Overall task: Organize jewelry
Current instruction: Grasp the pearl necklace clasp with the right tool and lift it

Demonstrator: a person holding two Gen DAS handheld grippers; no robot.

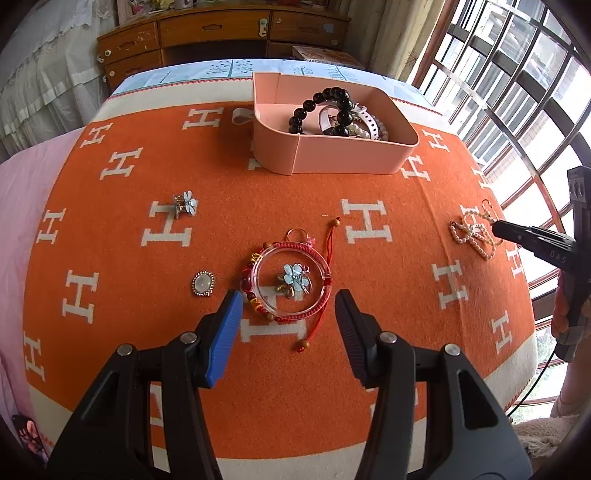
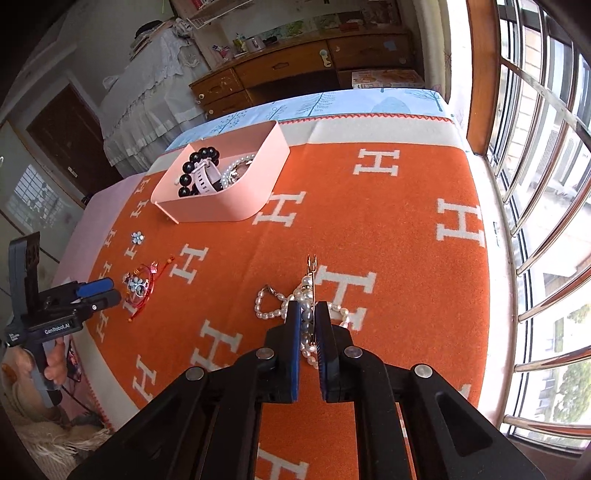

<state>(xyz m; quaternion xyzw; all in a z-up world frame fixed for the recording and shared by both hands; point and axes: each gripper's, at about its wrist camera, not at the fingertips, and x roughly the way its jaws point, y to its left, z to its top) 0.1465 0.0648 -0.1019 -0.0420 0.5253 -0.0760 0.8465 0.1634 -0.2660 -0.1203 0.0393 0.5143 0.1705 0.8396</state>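
Orange blanket [image 1: 295, 192], pink box [image 1: 332, 147], right gripper [image 2: 307, 314] pinching pearl strand [image 2: 273, 306]

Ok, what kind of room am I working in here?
Most likely a bedroom at home: the orange H-patterned blanket seems spread over a bed, a wooden dresser with drawers stands behind it, and a barred window runs along one side.

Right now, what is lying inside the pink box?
Inside the pink box lie a black bead bracelet, a white strap and some pale beads. The near wall and the pieces on top cover the box floor, so anything below them cannot be seen.
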